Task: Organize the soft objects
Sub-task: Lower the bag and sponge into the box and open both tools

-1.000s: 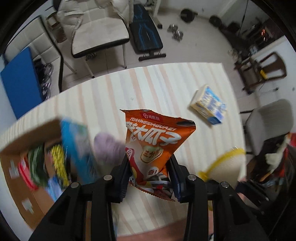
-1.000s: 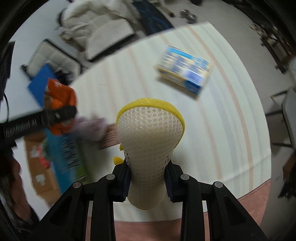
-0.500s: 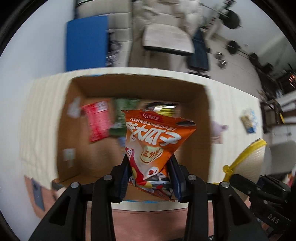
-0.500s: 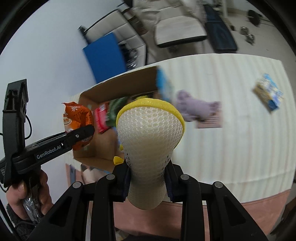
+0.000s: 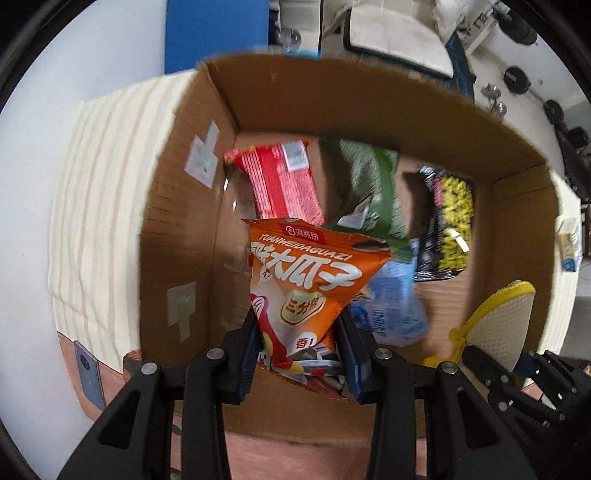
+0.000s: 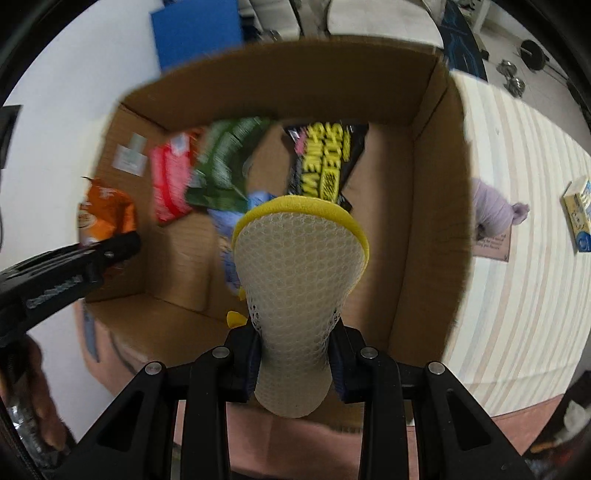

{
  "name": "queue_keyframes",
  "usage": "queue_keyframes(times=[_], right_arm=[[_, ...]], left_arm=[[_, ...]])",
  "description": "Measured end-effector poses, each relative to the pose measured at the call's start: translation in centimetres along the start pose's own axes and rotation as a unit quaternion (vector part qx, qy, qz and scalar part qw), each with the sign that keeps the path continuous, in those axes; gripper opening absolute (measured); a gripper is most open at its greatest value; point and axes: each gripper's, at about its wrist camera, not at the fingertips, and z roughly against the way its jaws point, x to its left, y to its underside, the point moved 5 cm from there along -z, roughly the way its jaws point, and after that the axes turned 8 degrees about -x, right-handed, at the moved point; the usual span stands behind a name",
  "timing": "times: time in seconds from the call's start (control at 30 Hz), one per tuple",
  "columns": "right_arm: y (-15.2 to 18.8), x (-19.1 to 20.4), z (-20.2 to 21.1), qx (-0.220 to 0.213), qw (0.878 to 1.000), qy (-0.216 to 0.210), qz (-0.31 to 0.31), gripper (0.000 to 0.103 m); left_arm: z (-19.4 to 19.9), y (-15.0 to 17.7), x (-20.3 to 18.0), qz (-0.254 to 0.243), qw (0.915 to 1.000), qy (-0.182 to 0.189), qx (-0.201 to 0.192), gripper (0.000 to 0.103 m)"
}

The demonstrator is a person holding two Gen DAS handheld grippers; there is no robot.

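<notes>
The left tool [image 5: 299, 354] is clamped on the lower end of an orange snack bag [image 5: 310, 291], which stands upright between its fingers over the near-left part of an open cardboard box [image 5: 332, 99]; the right tool [image 6: 295, 363] is closed around the narrow end of a white mesh sponge with a yellow rim [image 6: 299, 273], held upright above the near wall of the same box. In the left wrist view the sponge shows at the lower right, beside the box's right side, and in the right wrist view the left tool reaches in from the left edge with the orange bag at its tip. Just beyond the two held things, a light blue packet [image 5: 391, 306] lies on the box floor. Farther in, along the far wall, lie a red packet [image 5: 284, 184], a green packet [image 5: 369, 184] partly over it, and a black-and-yellow packet [image 6: 325, 162] to the right. The box sits on a cream striped worktop [image 6: 517, 288]. Outside its right wall, on the worktop, rests a lilac soft item [image 6: 495, 210] on a small card, and farther right a blue-and-yellow carton [image 6: 580, 218]. Beyond the box stand a blue panel [image 5: 218, 33] and a pale cushioned chair [image 5: 399, 37], both blurred
</notes>
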Motion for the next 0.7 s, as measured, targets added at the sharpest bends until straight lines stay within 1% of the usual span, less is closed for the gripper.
queue_keyframes(times=[0.03,0.13,0.2,0.23,0.27,0.3,0.33,0.37,0.4,0.43,0.47,0.5,0.57,0.63,0.7], right_arm=[[0.1,-0.5,-1.3,0.007,1.000,0.013,-0.002,0.033],[0.3,-1.2,-3.6,0.025,0.999,0.044,0.001,0.033],[0.6,-1.7,-5.8,0.052,0.996,0.067,0.008,0.034],[0.8,-1.8,-6.5,0.064,0.995,0.079,0.012,0.041],[1.0,-1.8,-7.0,0.073,0.993,0.086,0.017,0.045],[1.1,-1.7,-7.2,0.081,0.993,0.084,0.020,0.049],[1.2,-1.3,-7.0,0.082,0.993,0.075,0.025,0.056],[1.3,-1.1,-6.8,0.082,0.994,0.073,0.027,0.066],[1.3,-0.8,-6.5,0.081,0.994,0.070,0.027,0.072],[1.3,-0.5,-6.0,0.078,0.994,0.065,0.029,0.084],[1.3,-0.2,-5.6,0.077,0.994,0.064,0.031,0.091],[1.2,-0.1,-5.2,0.073,0.995,0.067,0.032,0.092],[1.0,-0.2,-4.2,0.065,0.993,0.089,0.042,0.099],[0.9,-0.3,-3.5,0.062,0.992,0.100,0.047,0.101],[0.7,-0.6,-2.4,0.054,0.990,0.116,0.052,0.101]], left_arm=[[-0.8,0.1,0.0,0.001,1.0000,0.002,0.009,0.036],[-4.2,0.6,-0.3,-0.001,0.9985,0.016,0.053,0.038],[-6.0,1.0,-0.2,-0.009,0.9968,-0.004,0.079,0.039],[-6.8,1.4,-0.2,-0.017,0.9953,-0.015,0.094,0.039],[-7.1,1.6,-0.2,-0.020,0.9945,-0.019,0.101,0.039],[-7.0,1.7,-0.2,-0.021,0.9944,-0.018,0.102,0.039],[-6.7,1.8,-0.1,-0.020,0.9948,-0.013,0.099,0.039],[-6.4,1.8,0.1,-0.016,0.9952,-0.013,0.095,0.045],[-6.0,1.8,0.3,-0.013,0.9958,-0.011,0.090,0.056],[-5.6,1.6,0.4,-0.011,0.9964,-0.007,0.084,0.061],[-5.0,1.6,0.7,-0.007,0.9969,-0.005,0.078,0.075],[-4.5,1.6,0.9,-0.006,0.9973,-0.005,0.073,0.089],[-3.5,1.5,1.3,-0.006,0.9982,-0.006,0.059,0.094],[-2.5,1.5,1.4,-0.009,0.9986,-0.008,0.051,0.095],[-1.3,1.3,1.4,-0.012,0.9991,-0.007,0.041,0.096]])
